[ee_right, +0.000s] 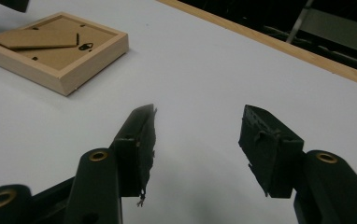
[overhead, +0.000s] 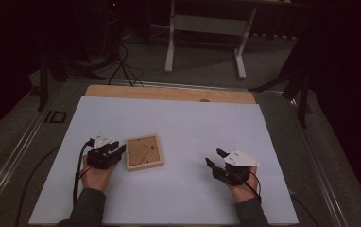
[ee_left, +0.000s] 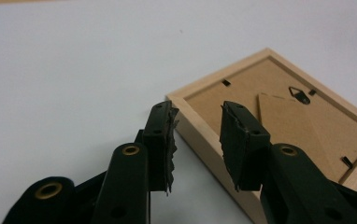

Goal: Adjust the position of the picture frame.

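High view: small square light-wood picture frame point(overhead: 143, 152) lies back-up on the white-covered bench point(overhead: 183, 118), left of centre. My left tool point(overhead: 114, 149) sits just beside its left edge, forearm coming in from below, tool pointing at the frame. Right tool point(overhead: 213, 158) is well apart on the right, angled up-left, resting low.

Left gripper view: jaws about half open, straddling the frame's near corner point(ee_left: 279, 121), nothing gripped, pads not pressing. I'd judge the step is taking the rim: 1 jaw inside the recess on the brown backing board point(ee_left: 242, 93), 1 outside, then close squarely so it doesn't skid. Avoid the fold-out stand point(ee_left: 298, 126) and the metal hanger point(ee_left: 300, 94).

Right gripper view: jaws wide open, holding nothing, frame point(ee_right: 57, 49) far off, upper left.
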Demonstrator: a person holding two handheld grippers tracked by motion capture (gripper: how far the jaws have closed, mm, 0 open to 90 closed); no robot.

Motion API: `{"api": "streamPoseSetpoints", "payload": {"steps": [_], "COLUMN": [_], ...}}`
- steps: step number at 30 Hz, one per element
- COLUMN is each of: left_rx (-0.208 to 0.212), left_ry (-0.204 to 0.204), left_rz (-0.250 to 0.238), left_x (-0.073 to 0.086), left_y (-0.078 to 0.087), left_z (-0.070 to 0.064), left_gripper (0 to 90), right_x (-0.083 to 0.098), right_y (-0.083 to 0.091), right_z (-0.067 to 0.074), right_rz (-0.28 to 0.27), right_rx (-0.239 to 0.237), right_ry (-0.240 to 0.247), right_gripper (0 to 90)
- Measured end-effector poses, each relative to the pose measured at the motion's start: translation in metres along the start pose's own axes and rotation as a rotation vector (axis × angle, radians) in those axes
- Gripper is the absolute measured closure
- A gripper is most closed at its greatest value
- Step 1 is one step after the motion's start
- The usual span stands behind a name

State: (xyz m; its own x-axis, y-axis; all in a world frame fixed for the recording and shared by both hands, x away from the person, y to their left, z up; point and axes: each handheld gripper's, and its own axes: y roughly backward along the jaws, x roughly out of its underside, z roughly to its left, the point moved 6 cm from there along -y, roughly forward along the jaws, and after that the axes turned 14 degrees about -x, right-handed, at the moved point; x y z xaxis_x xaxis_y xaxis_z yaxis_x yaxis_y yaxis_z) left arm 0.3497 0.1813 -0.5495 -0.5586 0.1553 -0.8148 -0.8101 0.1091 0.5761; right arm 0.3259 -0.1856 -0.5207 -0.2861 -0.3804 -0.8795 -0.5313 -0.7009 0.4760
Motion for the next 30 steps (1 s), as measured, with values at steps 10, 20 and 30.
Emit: {"api": "streamPoseSetpoints", "payload": {"steps": [10,20,30], "left_rx": [0.006,0.04,0.049], "left_ry": [-0.028,-0.031,-0.021], "left_rz": [0.041,0.067,0.073], "left_x": [0.003,0.008,0.009], "left_y": [-0.007,-0.008,-0.005], "left_z": [-0.008,-0.015,-0.016], "left_gripper": [65.5,66.5,67.6], "right_x": [-0.001,-0.001,-0.001], "right_y": [-0.004,-0.008,-0.013], "right_z": [0.006,0.01,0.015], "right_rz": [0.007,0.018,0.031], "right_rx": [-0.016,-0.03,-0.06], "right_ry": [0.011,0.019,0.025], "right_gripper": [44.0,43.2,44.7]}}
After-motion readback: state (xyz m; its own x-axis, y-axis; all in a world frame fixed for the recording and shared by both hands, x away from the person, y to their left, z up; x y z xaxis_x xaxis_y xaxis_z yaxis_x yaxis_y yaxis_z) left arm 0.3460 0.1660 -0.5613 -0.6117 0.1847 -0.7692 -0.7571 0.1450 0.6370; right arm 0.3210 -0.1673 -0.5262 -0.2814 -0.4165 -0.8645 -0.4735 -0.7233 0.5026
